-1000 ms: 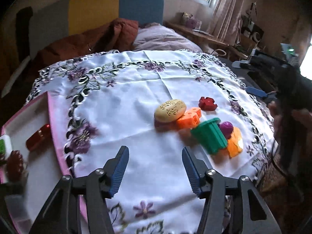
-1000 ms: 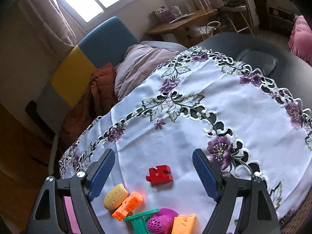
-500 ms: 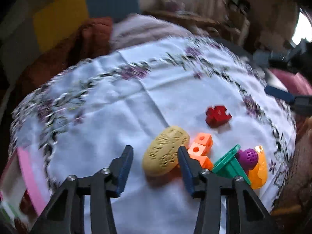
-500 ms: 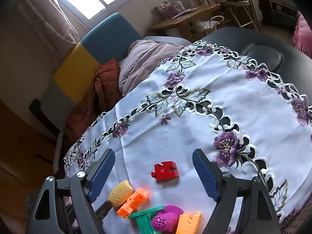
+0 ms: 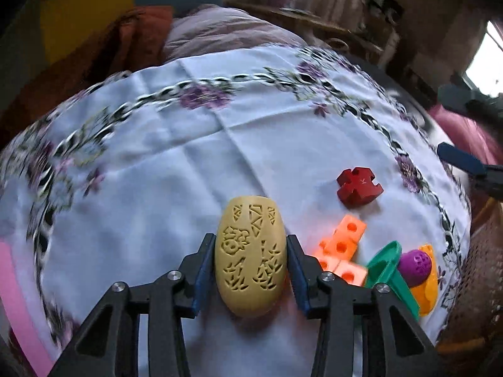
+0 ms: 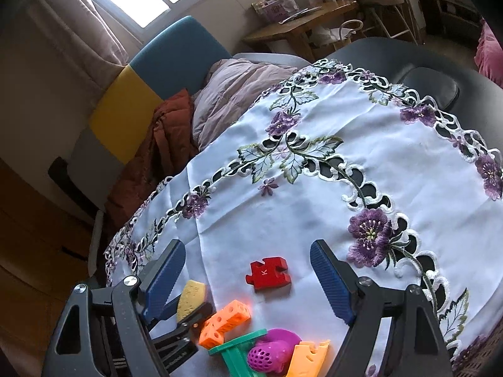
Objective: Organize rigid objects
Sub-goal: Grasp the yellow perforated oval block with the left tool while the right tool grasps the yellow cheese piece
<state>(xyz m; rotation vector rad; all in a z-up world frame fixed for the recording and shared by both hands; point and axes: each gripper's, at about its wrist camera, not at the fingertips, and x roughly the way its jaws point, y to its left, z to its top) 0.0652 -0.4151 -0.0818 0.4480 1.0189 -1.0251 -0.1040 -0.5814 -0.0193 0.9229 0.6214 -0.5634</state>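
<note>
My left gripper (image 5: pixel 251 260) pinches the yellow oval piece (image 5: pixel 250 259) by both sides, near the tablecloth's (image 5: pixel 188 169) near edge. My right gripper (image 6: pixel 248 278) hangs wide open and empty above the red puzzle piece (image 6: pixel 268 272), with the orange block (image 6: pixel 224 322), green piece (image 6: pixel 234 353) and purple ball (image 6: pixel 264 356) clustered just beside it

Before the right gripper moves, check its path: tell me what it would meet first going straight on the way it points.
Probably the red jigsaw-shaped block, lying on the white embroidered tablecloth between the right gripper's open fingers; depth is unclear, so bare cloth just beyond the block is possible.
</note>
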